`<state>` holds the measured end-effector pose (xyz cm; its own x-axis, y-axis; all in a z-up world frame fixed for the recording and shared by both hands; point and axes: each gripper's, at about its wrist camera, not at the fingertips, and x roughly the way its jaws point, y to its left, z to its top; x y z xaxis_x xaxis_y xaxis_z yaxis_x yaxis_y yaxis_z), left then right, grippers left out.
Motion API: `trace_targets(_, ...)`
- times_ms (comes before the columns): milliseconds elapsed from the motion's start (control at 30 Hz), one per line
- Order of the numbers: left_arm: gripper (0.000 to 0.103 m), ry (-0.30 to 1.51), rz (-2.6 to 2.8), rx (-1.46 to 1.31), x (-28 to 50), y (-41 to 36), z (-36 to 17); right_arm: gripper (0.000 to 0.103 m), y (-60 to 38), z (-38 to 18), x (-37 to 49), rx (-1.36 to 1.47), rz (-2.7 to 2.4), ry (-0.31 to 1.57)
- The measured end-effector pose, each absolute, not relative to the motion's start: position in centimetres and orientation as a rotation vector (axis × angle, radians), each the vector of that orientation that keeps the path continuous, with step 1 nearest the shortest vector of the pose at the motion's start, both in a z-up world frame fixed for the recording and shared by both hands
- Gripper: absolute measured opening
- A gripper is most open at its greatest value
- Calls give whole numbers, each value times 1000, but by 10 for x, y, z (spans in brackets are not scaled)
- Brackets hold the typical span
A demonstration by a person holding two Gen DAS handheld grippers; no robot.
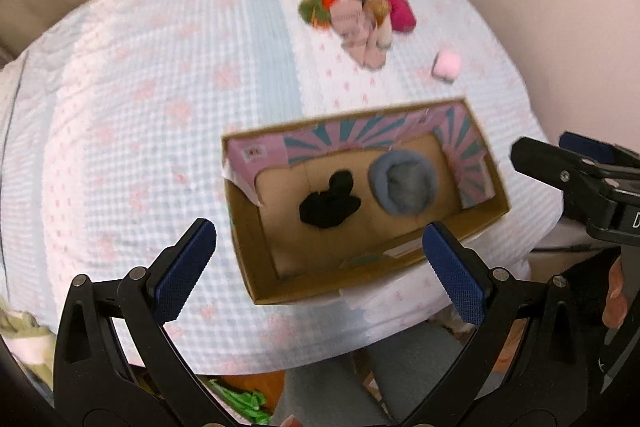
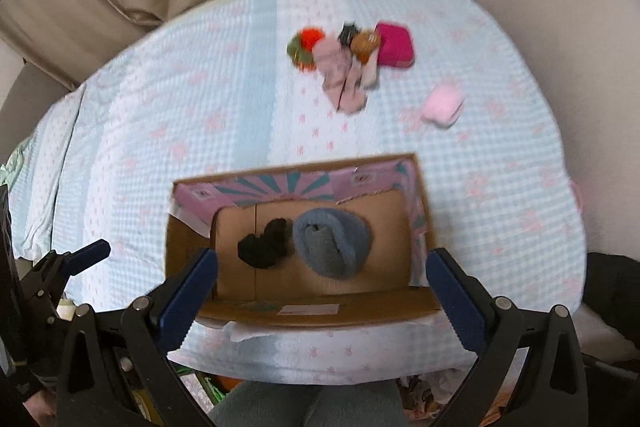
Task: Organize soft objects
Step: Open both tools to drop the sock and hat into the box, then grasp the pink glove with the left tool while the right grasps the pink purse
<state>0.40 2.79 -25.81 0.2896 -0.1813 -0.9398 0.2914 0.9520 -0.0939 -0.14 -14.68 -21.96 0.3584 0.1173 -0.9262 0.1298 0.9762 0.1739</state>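
Left wrist view shows the left tongs (image 1: 320, 247) spread wide and gripping nothing, hovering above the near edge of an open brown cardboard box (image 1: 256, 263) lined with pink and teal paper. Inside the box lie a crumpled black soft item (image 1: 328, 205) and, just beside it, a rolled grey-blue fleece bundle (image 1: 402, 185). The box sits on a worktop covered in pale blue checked cloth (image 1: 140, 107). Farther back rests a cluster of soft things: an orange and green pompom (image 1: 316, 7), pink socks (image 1: 360, 31) and a magenta pouch (image 1: 400, 11); a small pale pink pad (image 1: 447, 65) lies apart. Right tongs (image 2: 322, 287) hang released too, empty, over the box's near wall.
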Motion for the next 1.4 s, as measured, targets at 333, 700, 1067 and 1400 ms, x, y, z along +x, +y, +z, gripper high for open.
trace_targets(333,103,1056,-256,25,13,24,-169,103,-190,-145,-4,281,-51,1049)
trace_targets(700,103,1004,-221,-97,66,-27,-137,103,-265,-125,61,311,18,981)
trace_targets(1067,103,1071,-143,-207,156,-86,-176,103,-340,-168,168,419,90,1043)
trace_targets(1400,103,1197,-126,-214,248,-123,-259,103,-371,-265,265,583,90,1167)
